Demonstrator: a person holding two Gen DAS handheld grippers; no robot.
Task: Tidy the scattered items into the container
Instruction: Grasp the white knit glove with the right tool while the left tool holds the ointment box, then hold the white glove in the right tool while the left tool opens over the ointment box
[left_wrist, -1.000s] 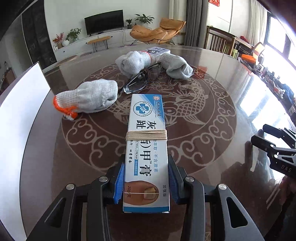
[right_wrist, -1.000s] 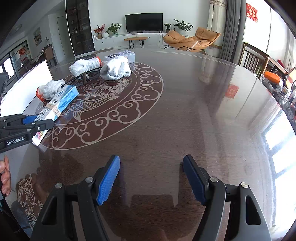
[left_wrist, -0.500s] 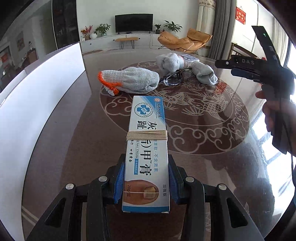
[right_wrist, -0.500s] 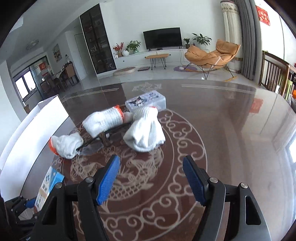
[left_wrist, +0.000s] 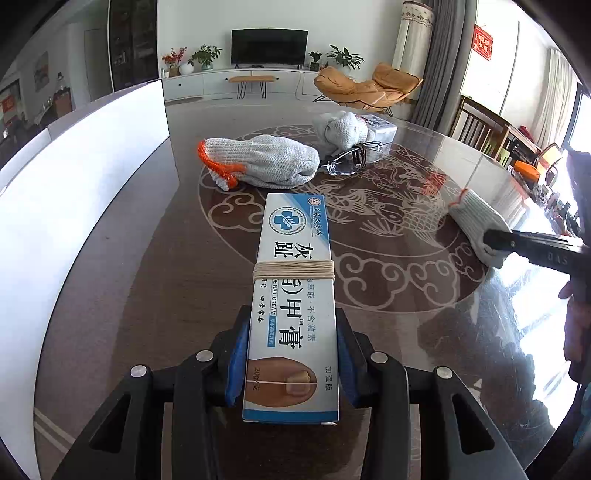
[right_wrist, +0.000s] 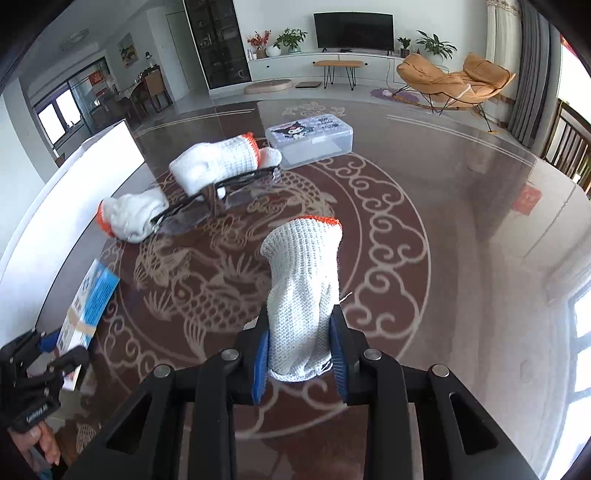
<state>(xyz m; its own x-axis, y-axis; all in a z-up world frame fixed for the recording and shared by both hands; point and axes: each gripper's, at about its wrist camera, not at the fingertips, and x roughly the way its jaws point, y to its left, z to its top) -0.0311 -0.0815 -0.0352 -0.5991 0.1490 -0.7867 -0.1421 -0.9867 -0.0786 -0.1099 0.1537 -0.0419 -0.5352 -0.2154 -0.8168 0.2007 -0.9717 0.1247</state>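
The left gripper (left_wrist: 291, 363) is clamped on a flat cardboard box (left_wrist: 293, 295) beside the white container wall (left_wrist: 85, 206), and the right gripper (right_wrist: 301, 363) pinches a knitted glove (right_wrist: 303, 291) (orange cuff) over the glossy table (right_wrist: 461, 258).

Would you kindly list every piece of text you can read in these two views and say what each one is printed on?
"灰趾", "甲膏", "E NAIL CREAM", "不含激素", "加强版", "20g/支": cream box in the left gripper.
"DAS": right gripper's body, seen from the left wrist.
Small print by the box's cross logo: too small.
Cartoon plastic case lid print: too blurred.
Red wall sign: unreadable.
Held glove: no text.
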